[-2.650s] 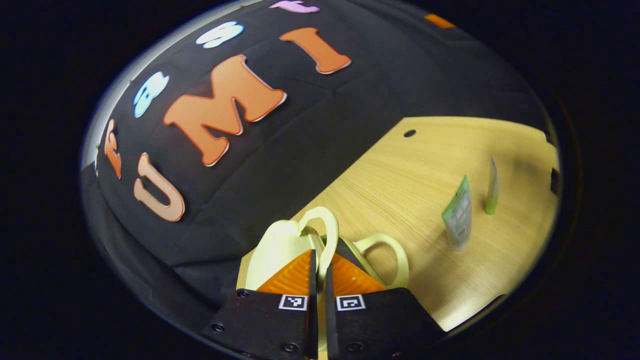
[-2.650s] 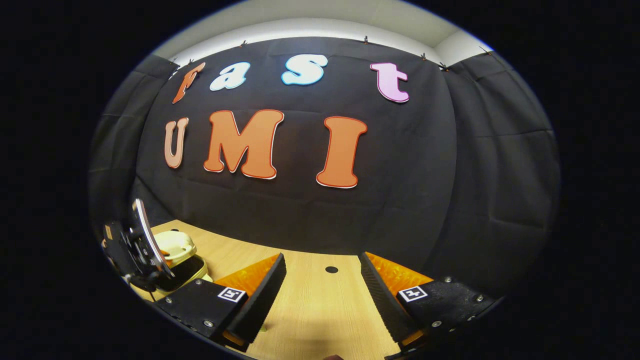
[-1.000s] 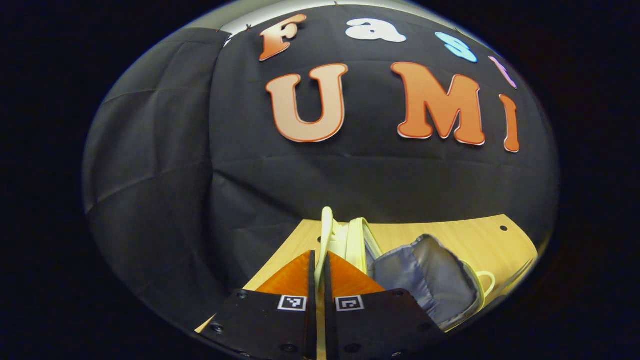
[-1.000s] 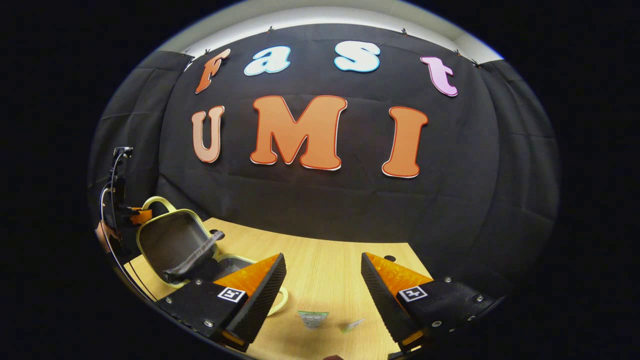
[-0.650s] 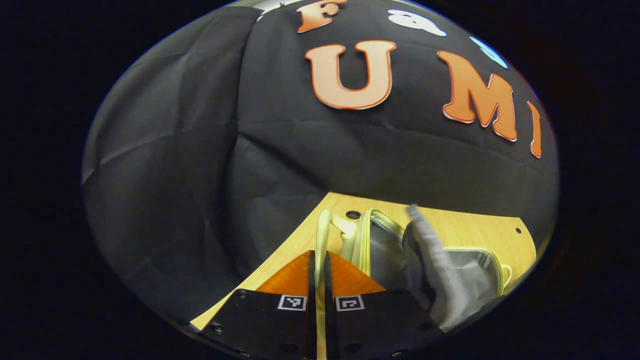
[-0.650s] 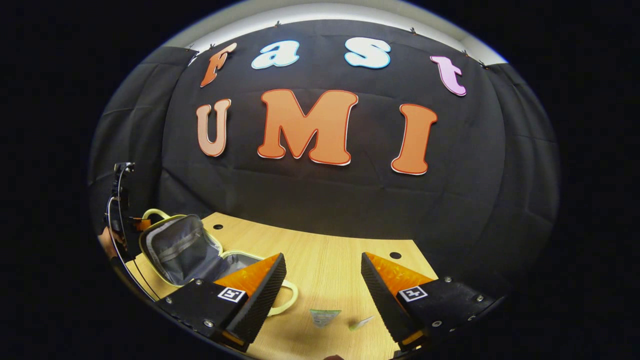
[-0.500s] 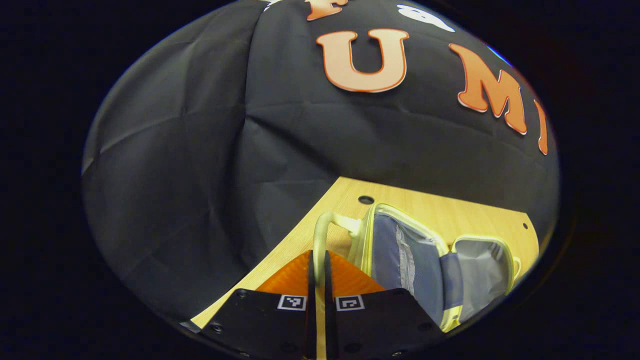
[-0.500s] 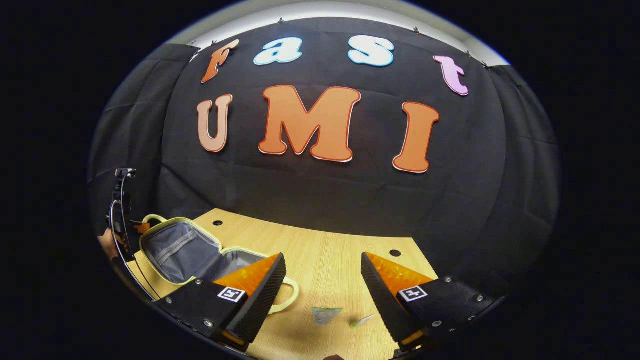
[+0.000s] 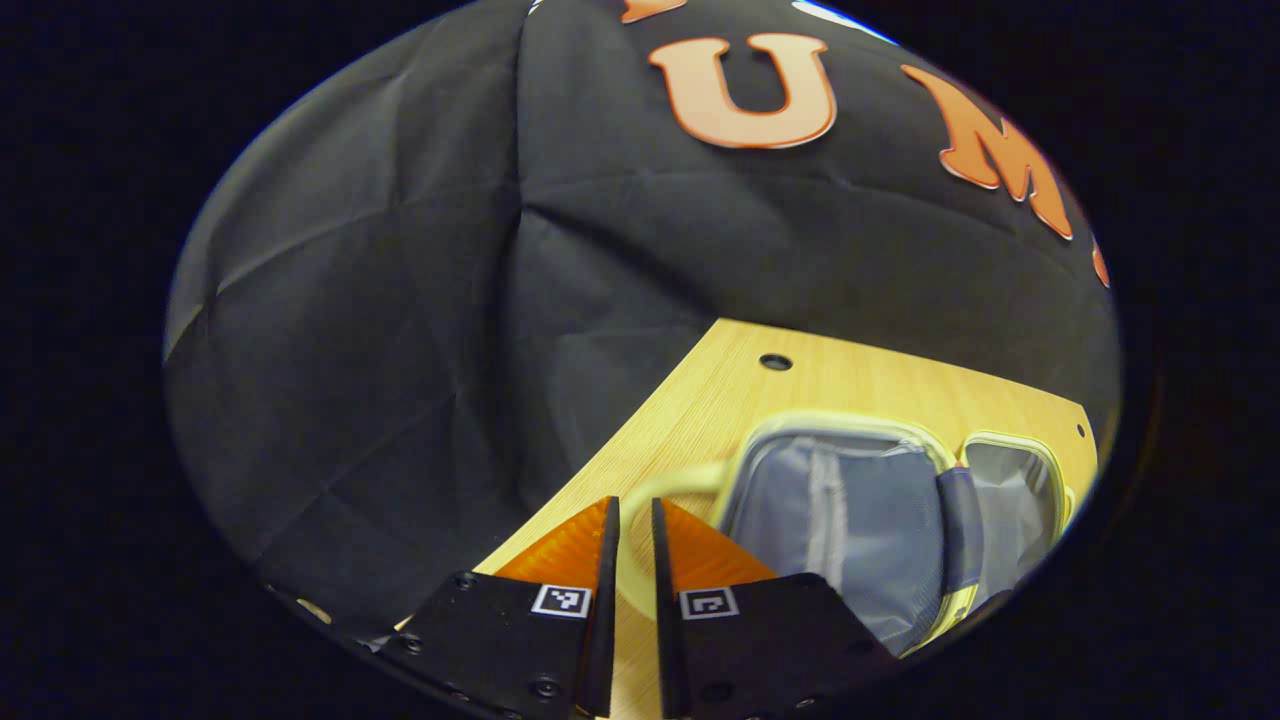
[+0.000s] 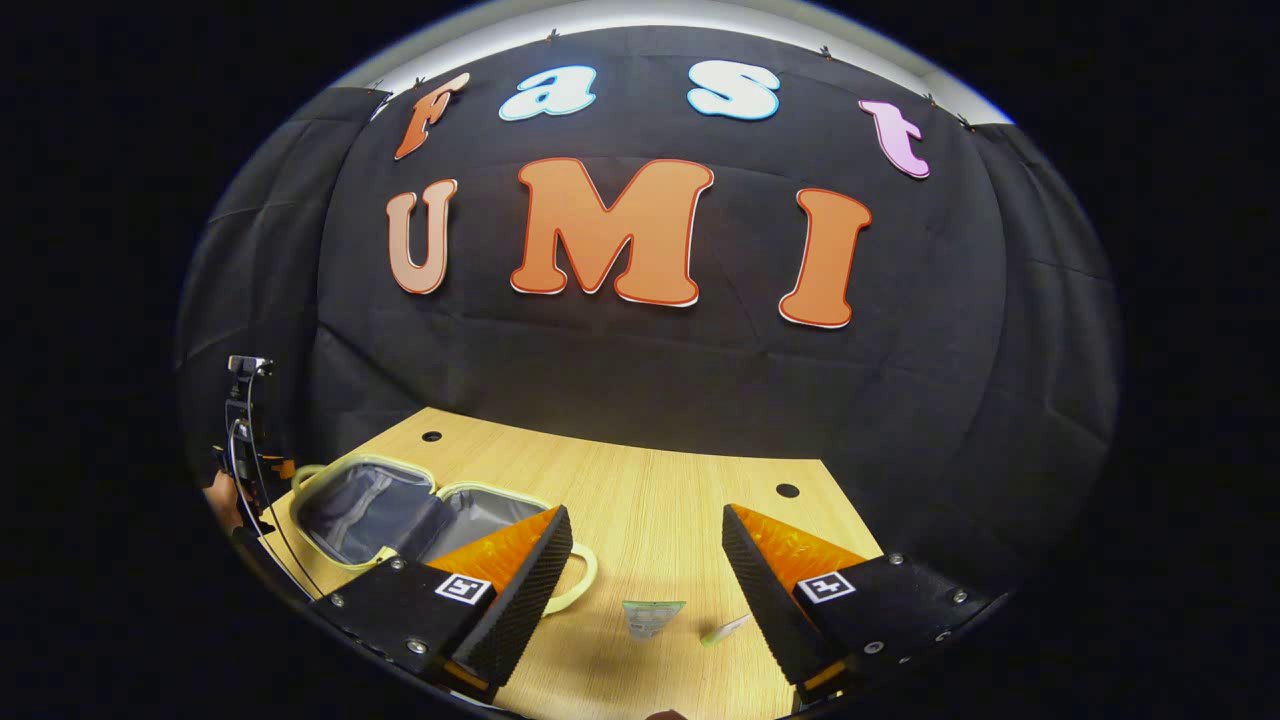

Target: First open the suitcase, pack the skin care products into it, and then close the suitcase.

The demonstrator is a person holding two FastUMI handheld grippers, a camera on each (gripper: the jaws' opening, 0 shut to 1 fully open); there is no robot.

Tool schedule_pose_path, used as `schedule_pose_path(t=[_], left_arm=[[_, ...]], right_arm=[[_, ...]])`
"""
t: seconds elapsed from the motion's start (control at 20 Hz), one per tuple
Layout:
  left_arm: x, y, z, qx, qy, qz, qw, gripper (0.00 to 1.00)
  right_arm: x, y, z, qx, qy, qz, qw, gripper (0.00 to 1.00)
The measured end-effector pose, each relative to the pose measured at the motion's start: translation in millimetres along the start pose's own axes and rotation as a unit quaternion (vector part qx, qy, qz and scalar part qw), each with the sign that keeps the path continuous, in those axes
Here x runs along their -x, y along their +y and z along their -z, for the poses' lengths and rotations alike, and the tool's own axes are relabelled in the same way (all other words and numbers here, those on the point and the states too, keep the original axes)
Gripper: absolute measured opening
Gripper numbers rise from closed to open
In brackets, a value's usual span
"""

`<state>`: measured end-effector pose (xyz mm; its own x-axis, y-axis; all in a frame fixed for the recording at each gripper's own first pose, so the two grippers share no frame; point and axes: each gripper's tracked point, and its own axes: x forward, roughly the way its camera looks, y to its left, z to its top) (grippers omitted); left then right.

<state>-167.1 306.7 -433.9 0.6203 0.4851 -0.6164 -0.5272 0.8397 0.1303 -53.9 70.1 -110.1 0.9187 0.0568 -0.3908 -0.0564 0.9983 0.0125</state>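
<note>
The pale yellow suitcase (image 9: 835, 422) lies wide open on the wooden table (image 9: 850, 370), both grey-lined halves flat. My left gripper (image 9: 633, 505) stands at the lid's handle (image 9: 690, 478). Its fingers are a narrow gap apart, and the handle, blurred, lies loosely between them. In the right gripper view the open suitcase (image 10: 380, 510) sits at the left, with the left gripper (image 10: 250, 465) at its far end. My right gripper (image 10: 645, 515) hovers open and holds nothing. Below it on the table lie a green-topped sachet (image 10: 652, 617) and a thin tube (image 10: 725, 630).
The suitcase's other handle (image 10: 585, 580) sticks out toward the sachet. Small round holes (image 10: 787, 490) dot the table's back edge, which runs right along the black cloth wall. Bare wood (image 10: 680, 510) stretches between the suitcase and the table's right end.
The left gripper swung the lid over from upright to flat on the table, then its fingers parted slightly around the handle. The right gripper stayed open, drifting a little.
</note>
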Motion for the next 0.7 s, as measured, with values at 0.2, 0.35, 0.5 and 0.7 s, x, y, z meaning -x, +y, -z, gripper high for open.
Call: schedule_pose_path(t=[0.2, 0.35, 0.5, 0.7], left_arm=[[47.6, -48.1, -28.6, -0.028, -0.049, 0.022, 0.998, 0.46], [96.0, -102.3, -31.0, -0.031, -0.078, 0.065, 0.994, 0.82], [132.6, -174.3, -23.2, -0.048, -0.094, 0.126, 0.986, 0.88], [168.4, -264.2, -4.2, -0.061, -0.092, 0.179, 0.978, 0.9]], right_arm=[[-1.6, -12.5, 5.4, -0.005, -0.007, -0.005, 1.0, 0.96], [-5.0, -28.7, 14.0, -0.011, -0.005, -0.009, 1.0, 0.96], [-8.3, -54.0, 20.7, -0.015, -0.004, -0.007, 1.0, 0.96], [-13.0, -89.0, 31.8, -0.013, 0.0, 0.002, 1.0, 0.96]])
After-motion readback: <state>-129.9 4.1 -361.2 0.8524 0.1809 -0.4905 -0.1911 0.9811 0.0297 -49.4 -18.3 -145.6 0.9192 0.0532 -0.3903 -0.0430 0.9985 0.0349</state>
